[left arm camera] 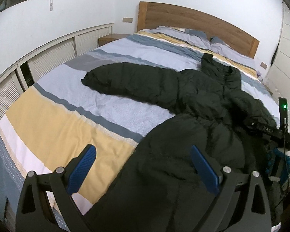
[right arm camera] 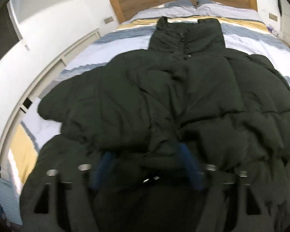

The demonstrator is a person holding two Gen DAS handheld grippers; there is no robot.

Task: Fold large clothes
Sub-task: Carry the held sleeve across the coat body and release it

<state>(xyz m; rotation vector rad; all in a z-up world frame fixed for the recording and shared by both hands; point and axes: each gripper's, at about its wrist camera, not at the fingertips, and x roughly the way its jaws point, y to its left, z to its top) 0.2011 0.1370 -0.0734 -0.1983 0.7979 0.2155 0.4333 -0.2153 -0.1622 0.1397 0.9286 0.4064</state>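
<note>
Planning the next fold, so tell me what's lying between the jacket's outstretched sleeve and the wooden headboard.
Only striped bedding and pillows lie between the sleeve and the headboard; the left wrist view shows it.

A big dark puffer jacket [right arm camera: 164,96] is spread front-up across the striped bed [left arm camera: 58,123], collar stood up toward the headboard, zipper done up. One sleeve is stretched out flat sideways; the lower part is bunched and rumpled.
</note>
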